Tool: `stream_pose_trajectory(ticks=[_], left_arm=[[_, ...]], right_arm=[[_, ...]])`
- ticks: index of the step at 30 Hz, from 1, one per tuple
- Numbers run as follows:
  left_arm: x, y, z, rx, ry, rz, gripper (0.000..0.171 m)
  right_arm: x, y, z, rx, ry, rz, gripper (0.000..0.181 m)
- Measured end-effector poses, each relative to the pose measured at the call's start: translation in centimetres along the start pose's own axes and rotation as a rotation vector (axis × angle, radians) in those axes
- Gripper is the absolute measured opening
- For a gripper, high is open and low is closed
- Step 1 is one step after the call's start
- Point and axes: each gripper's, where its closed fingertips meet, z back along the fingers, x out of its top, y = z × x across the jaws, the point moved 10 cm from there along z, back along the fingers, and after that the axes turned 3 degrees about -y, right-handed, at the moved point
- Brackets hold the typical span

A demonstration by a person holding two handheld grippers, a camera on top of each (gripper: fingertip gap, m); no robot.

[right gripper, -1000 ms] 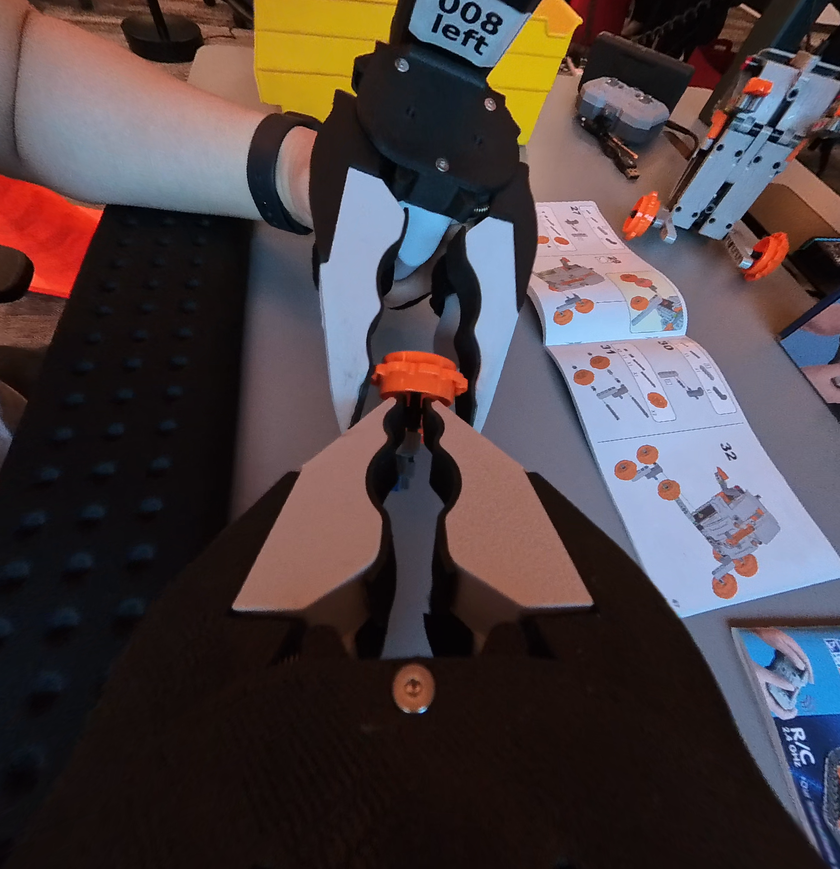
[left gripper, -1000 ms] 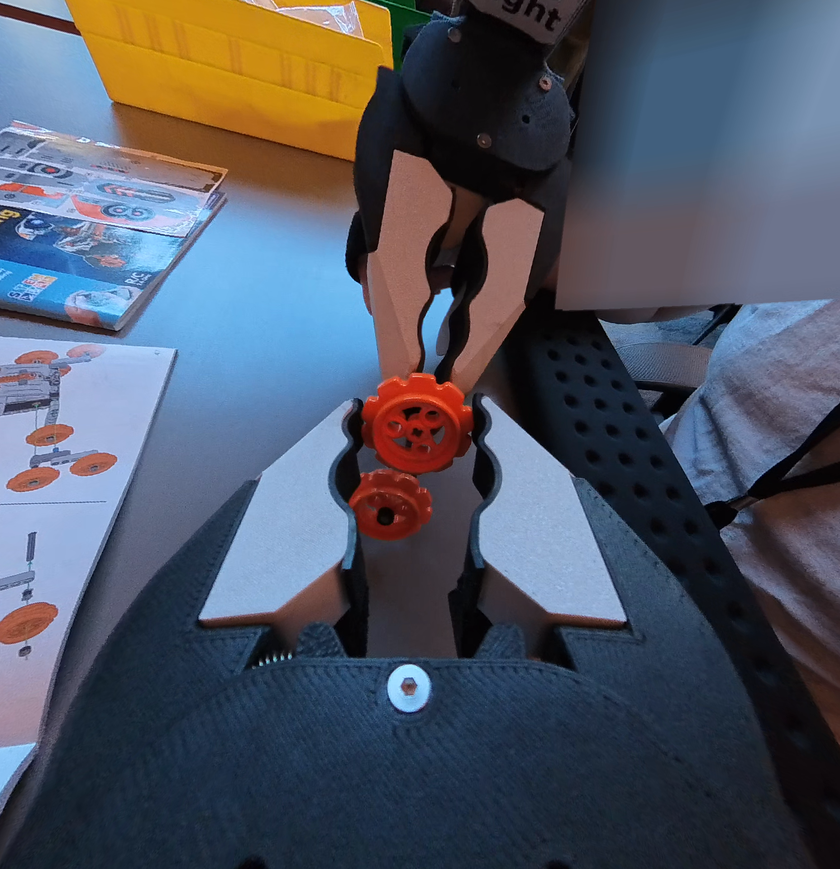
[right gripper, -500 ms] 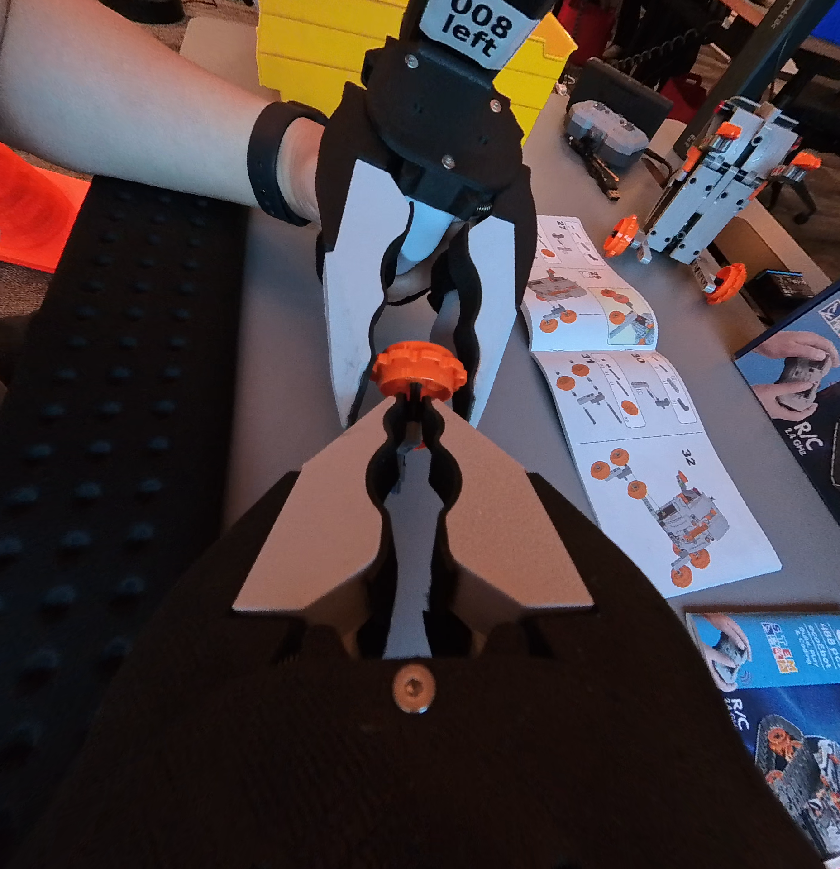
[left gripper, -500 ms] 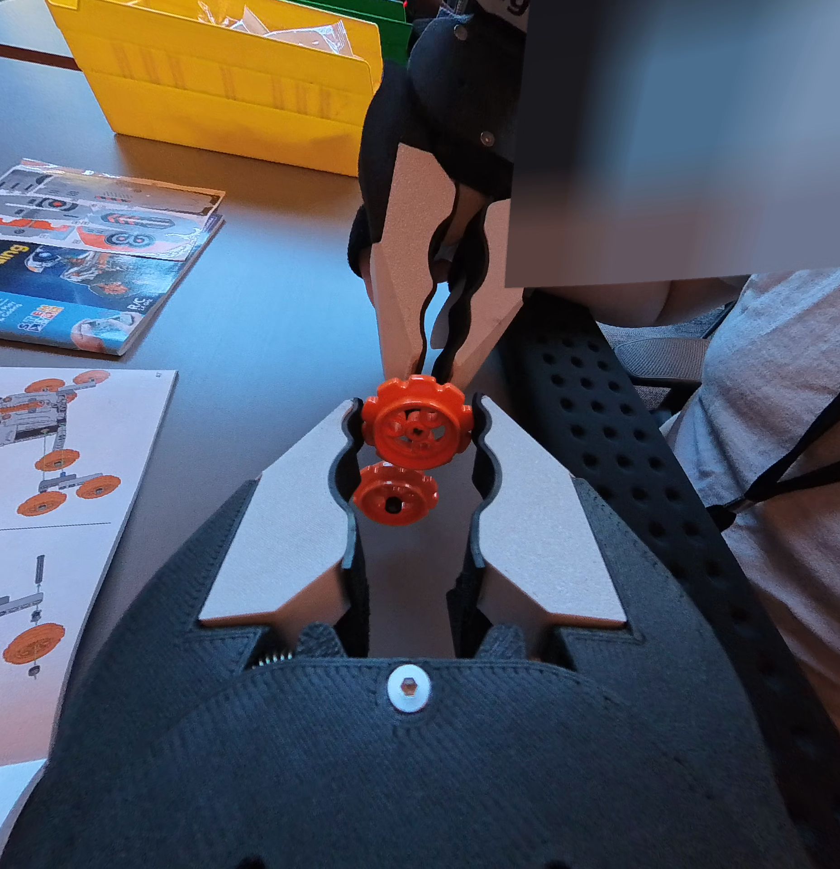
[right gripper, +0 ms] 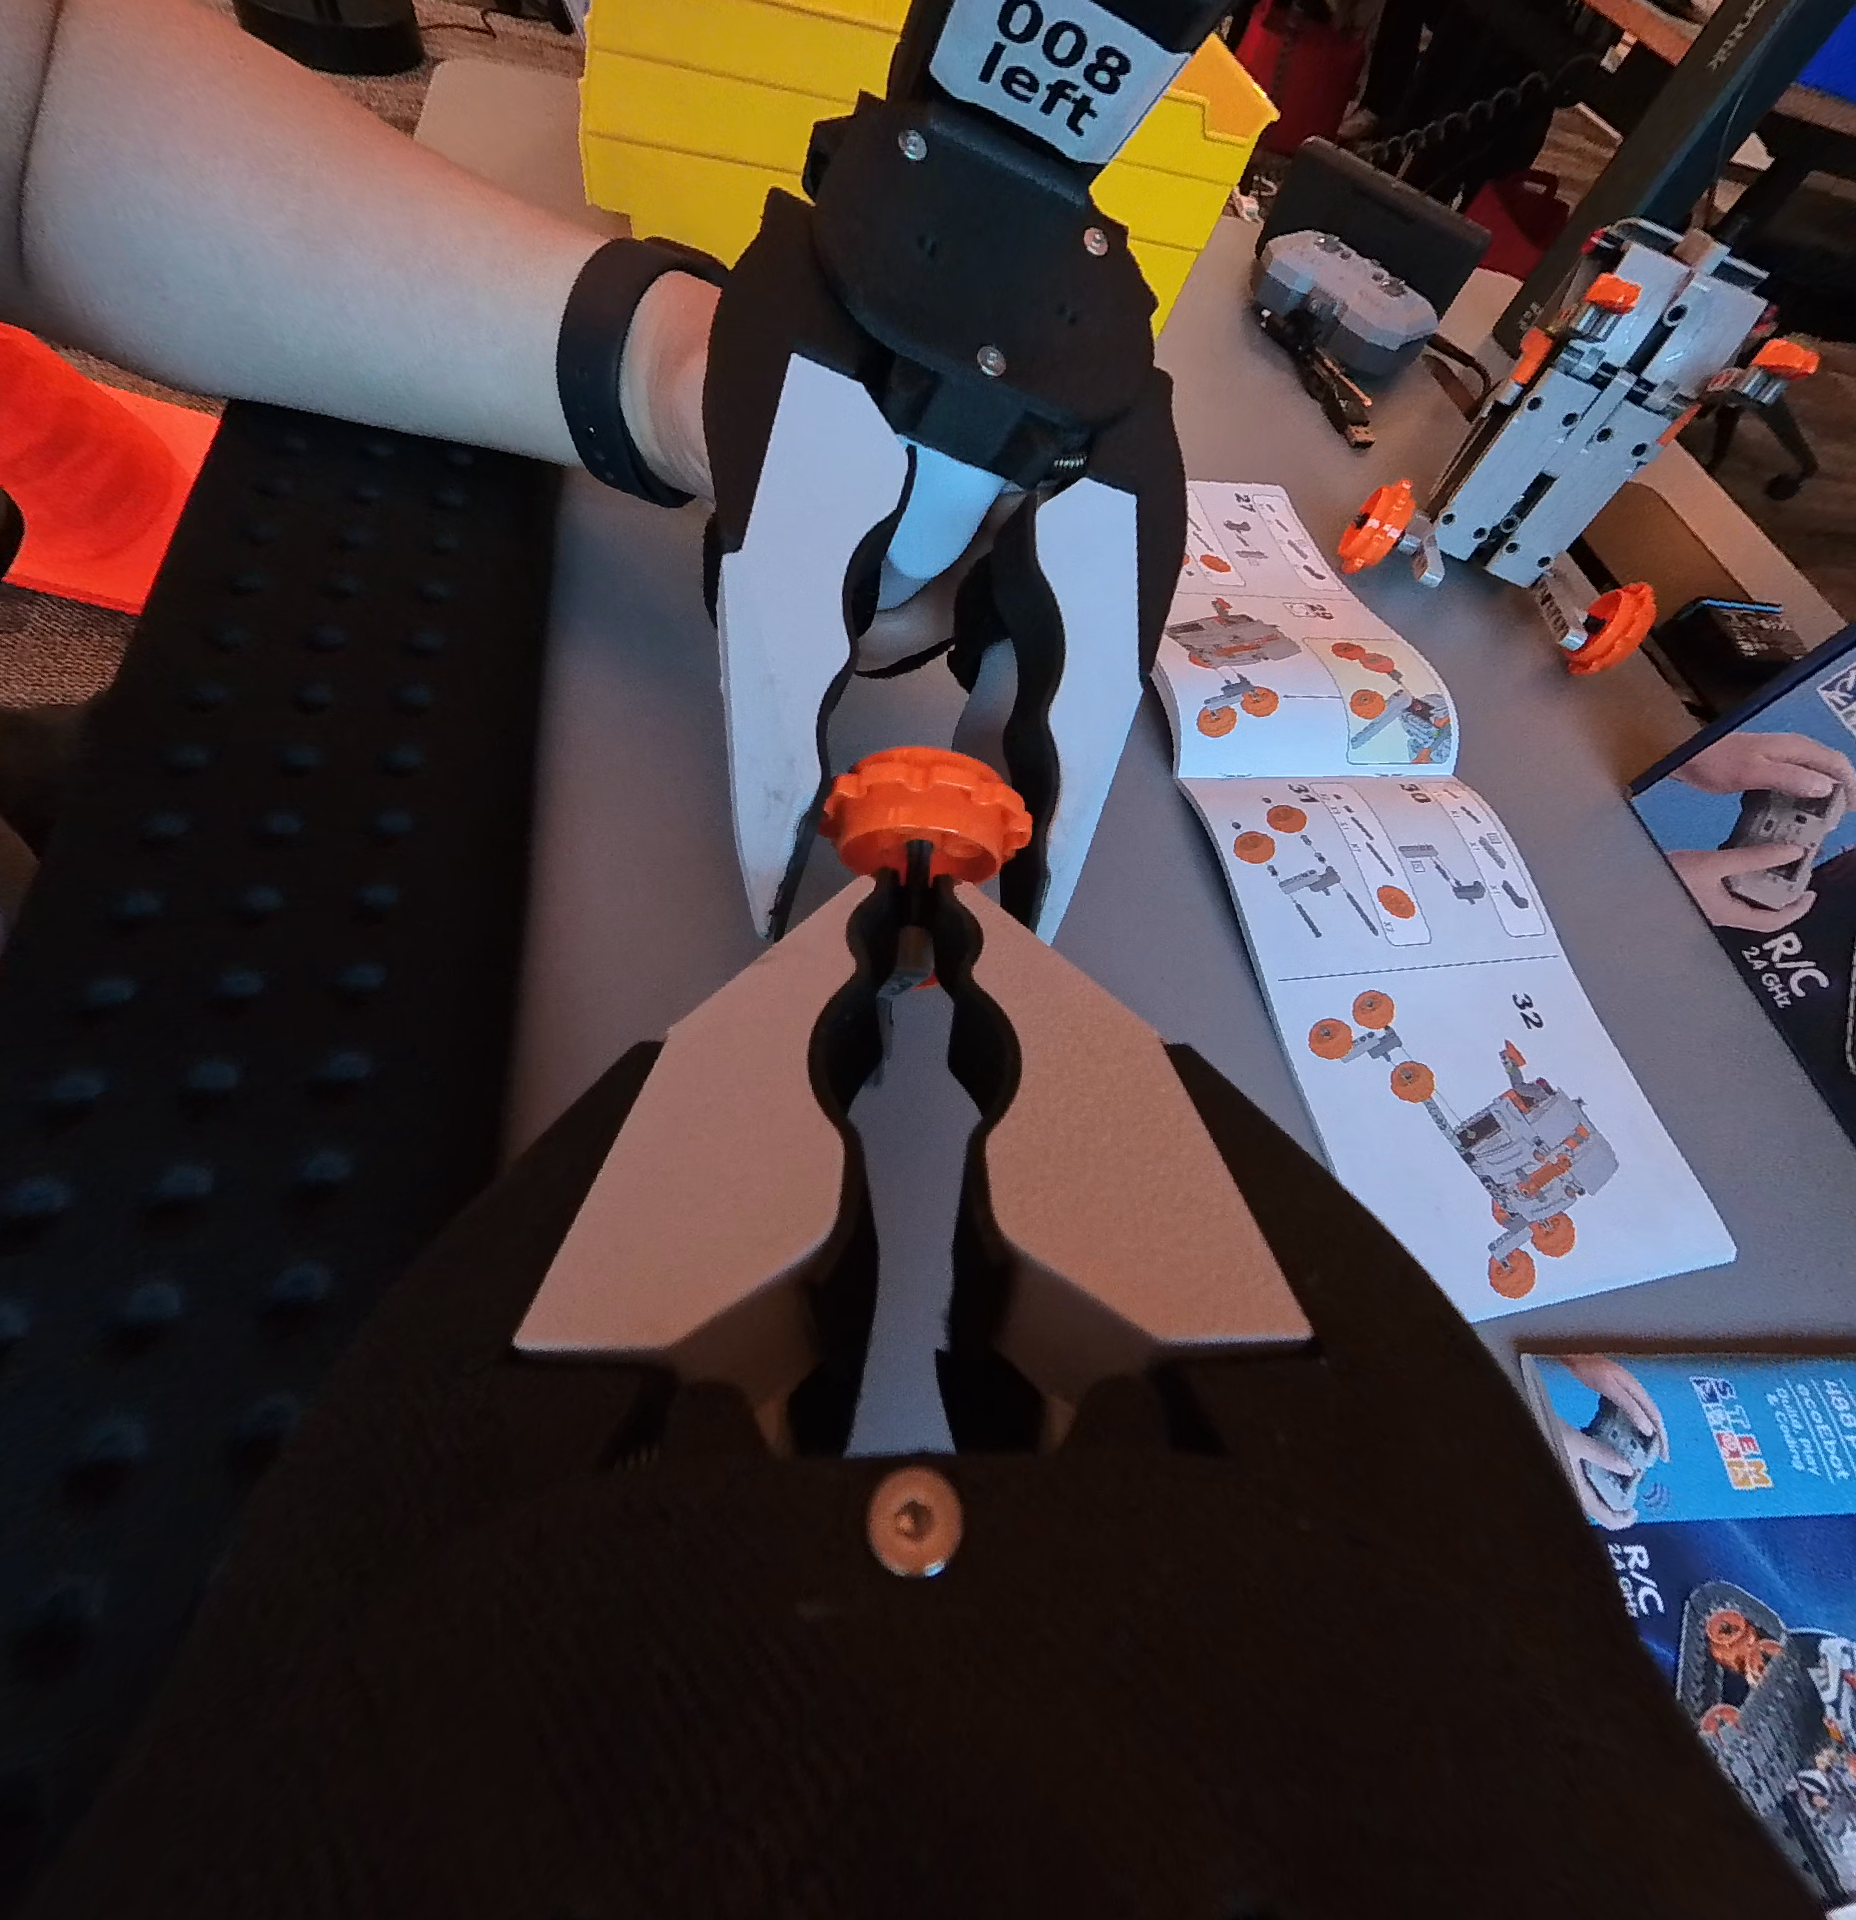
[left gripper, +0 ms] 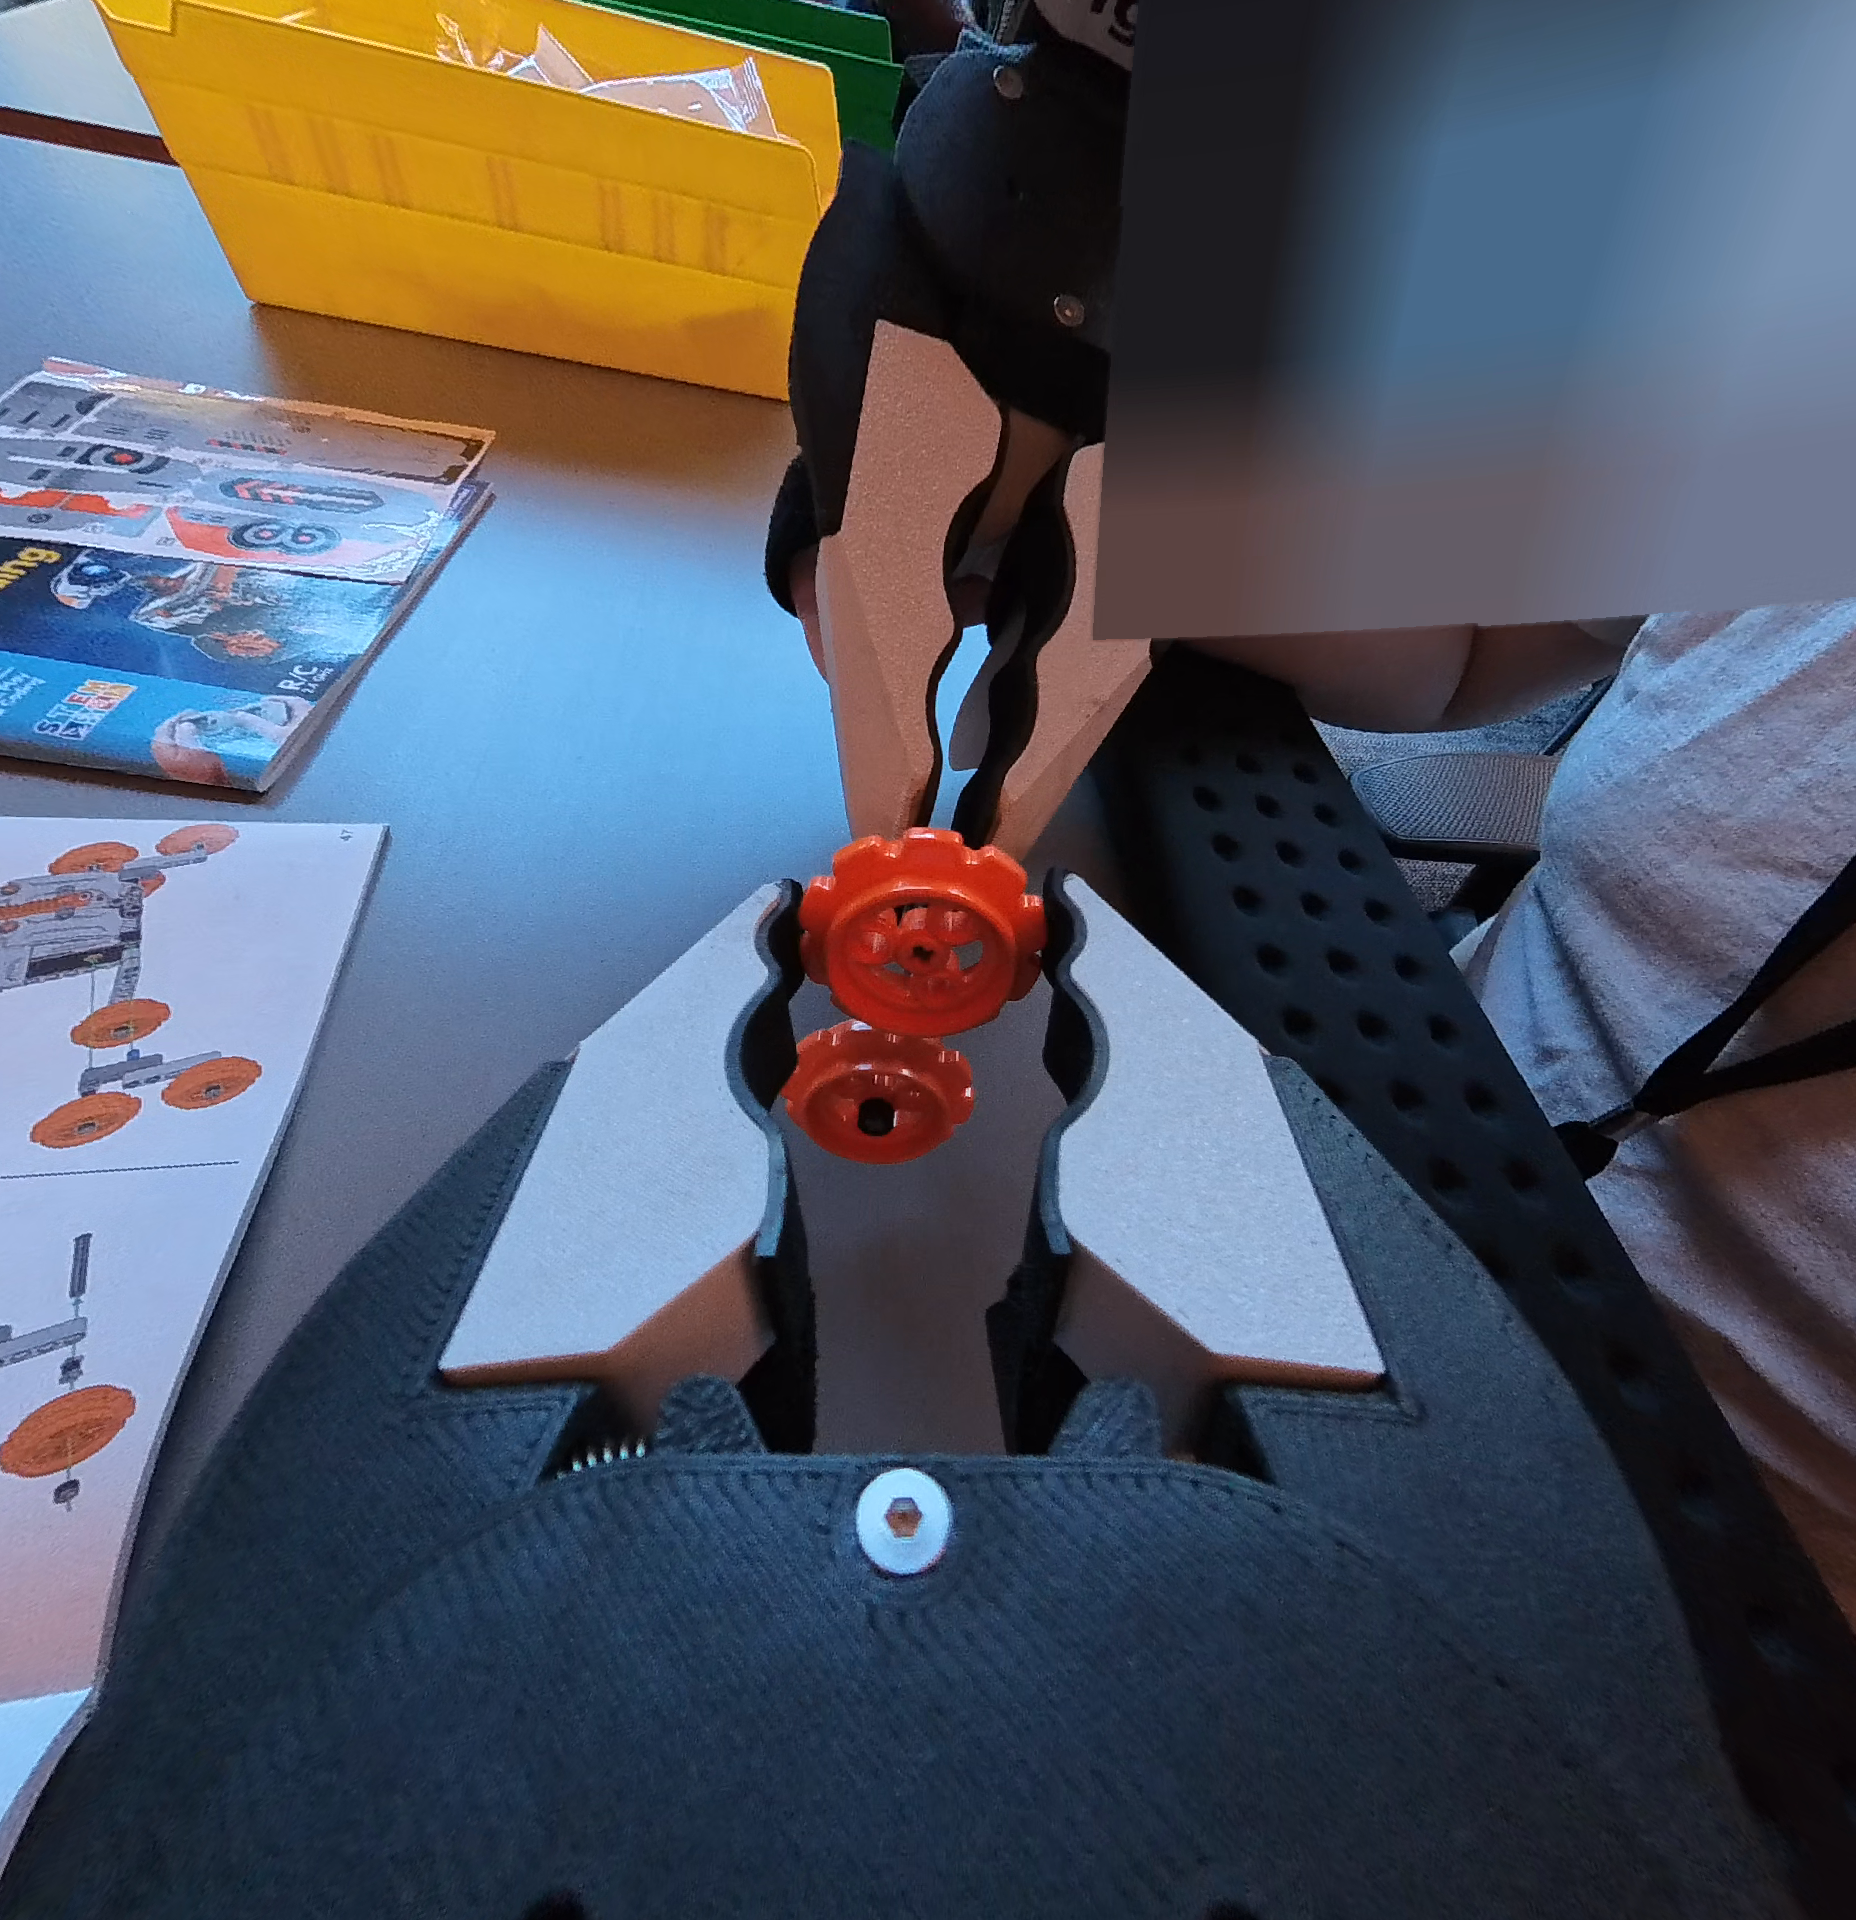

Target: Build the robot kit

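Little has been shifted over the last second: the pair of grippers and the wheel between them have been kept together, while the table's contents have slid slightly in both views as the whole hold was tilted.

At far left of the left wrist view an open white instruction booklet [left gripper: 124, 1091] is laid flat on the dark grey table [left gripper: 591, 665], with a blue glossy leaflet [left gripper: 176, 644] beyond it and a yellow plastic bin [left gripper: 508, 208] at the back.

Toward the centre, the left gripper [left gripper: 919, 940] is seen pinching a toothed orange plastic wheel [left gripper: 922, 943] by its rim, one pad on each side. The wheel is held clear of the table, its open hub turned toward the left camera, so its axis runs roughly along the gripper's fingers. Below it, on the table, lies a smaller orange toothed wheel [left gripper: 878, 1091], touched by neither tool.

From the far side the right gripper [right gripper: 908, 899] is brought tip to tip against the left one. Its fingers are pressed nearly together on a thin dark axle [right gripper: 916, 868] — the axle points straight at the wheel's hub, and its tip appears to be at or just inside it. Judged from this, the rim grip is used to brace the wheel while the axle is lined up with the hole.

To the right in that view stand a grey and orange brick-built vehicle [right gripper: 1589, 416] and a blue box [right gripper: 1797, 883], well apart from the tools.
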Motion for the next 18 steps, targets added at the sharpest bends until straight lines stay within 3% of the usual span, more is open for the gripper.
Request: stream_pose_trajectory(ticks=[9,13,16,18], left_arm=[[-0.1,0.0,0.0,-0.009,0.007,0.010,0.044],[-0.2,0.0,-0.3,0.033,0.068,-0.030,0.044],[-0.1,-0.3,-0.2,0.073,0.079,-0.076,0.044],[0.3,-0.4,0.0,0.094,0.069,-0.089,0.044]], right_arm=[[-0.1,0.0,-0.1,0.017,-0.007,-0.011,0.006],[-0.9,-0.3,-0.5,0.048,-0.009,-0.004,0.007],[-1.3,-0.6,-0.7,0.037,-0.013,-0.018,0.018],[-1.4,-0.7,-0.7,0.079,-0.042,-0.055,0.007]])
